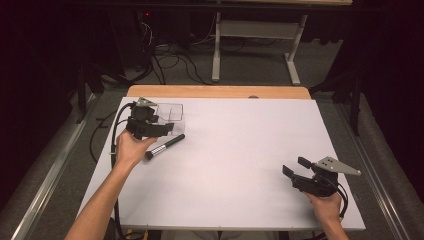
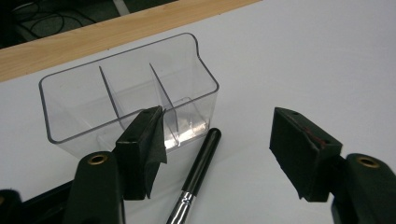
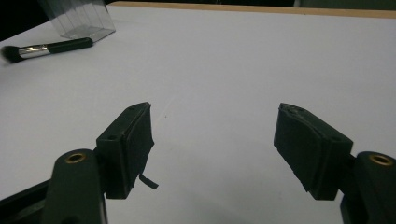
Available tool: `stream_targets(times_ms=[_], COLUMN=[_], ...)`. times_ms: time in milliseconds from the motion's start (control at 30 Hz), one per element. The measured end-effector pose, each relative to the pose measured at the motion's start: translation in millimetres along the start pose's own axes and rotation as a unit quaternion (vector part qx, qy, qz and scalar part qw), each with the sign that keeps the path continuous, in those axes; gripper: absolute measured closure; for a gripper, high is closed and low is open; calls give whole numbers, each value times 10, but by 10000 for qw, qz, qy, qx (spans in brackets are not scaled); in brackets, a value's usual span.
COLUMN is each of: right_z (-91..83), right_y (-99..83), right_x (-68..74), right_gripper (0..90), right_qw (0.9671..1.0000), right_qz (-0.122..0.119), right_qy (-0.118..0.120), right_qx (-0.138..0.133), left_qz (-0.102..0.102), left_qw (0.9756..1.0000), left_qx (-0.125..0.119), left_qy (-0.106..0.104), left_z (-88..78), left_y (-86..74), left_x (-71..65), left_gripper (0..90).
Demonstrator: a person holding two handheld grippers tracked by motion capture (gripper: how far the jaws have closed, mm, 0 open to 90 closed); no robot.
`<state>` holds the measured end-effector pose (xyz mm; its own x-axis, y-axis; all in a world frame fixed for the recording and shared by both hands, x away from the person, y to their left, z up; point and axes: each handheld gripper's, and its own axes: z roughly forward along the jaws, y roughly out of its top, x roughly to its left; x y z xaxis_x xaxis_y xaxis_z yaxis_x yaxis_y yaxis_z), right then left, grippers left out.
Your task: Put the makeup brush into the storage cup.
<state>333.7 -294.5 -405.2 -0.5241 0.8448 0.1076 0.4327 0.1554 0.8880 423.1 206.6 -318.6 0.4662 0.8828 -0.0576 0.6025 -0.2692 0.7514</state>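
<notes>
White tabletop (image 1: pixel 235 150) with a wooden far edge, dark room behind. Left gripper (image 2: pixel 217 154) hovers at the far left with jaws spread wide over the makeup brush (image 2: pixel 198 175), gripping nothing; the brush lies flat, touching the clear divided box (image 2: pixel 126 93). Right gripper (image 3: pixel 212 149) sits near right, jaws apart and empty.
</notes>
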Motion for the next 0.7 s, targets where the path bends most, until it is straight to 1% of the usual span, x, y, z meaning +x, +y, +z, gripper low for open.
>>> stream_targets(times_ms=[167, 367, 433, 533, 700], right_z=[0, 0, -1, 0, 0], right_y=[-1, -1, -1, -2, -1], right_x=[-6, -2, -2, -4, -2], right_gripper=[297, 298, 297, 297, 298], right_qw=[10000, 10000, 10000, 10000, 10000], right_qz=[18, 4, 11, 18, 6], right_qy=[-2, 6, 8, 8, 12], right_qx=[-11, -4, -7, -2, -3], left_qz=[-22, 61, 86, 68, 79], left_qw=[9998, 9993, 9990, 9986, 9973], left_qx=[171, 372, 439, 523, 707], left_qy=[-42, -68, -82, -104, -165], left_z=[13, 32, 39, 52, 90], left_y=[14, 38, 41, 46, 51], left_x=[13, 10, 10, 15, 22], left_gripper=[355, 351, 350, 350, 355])
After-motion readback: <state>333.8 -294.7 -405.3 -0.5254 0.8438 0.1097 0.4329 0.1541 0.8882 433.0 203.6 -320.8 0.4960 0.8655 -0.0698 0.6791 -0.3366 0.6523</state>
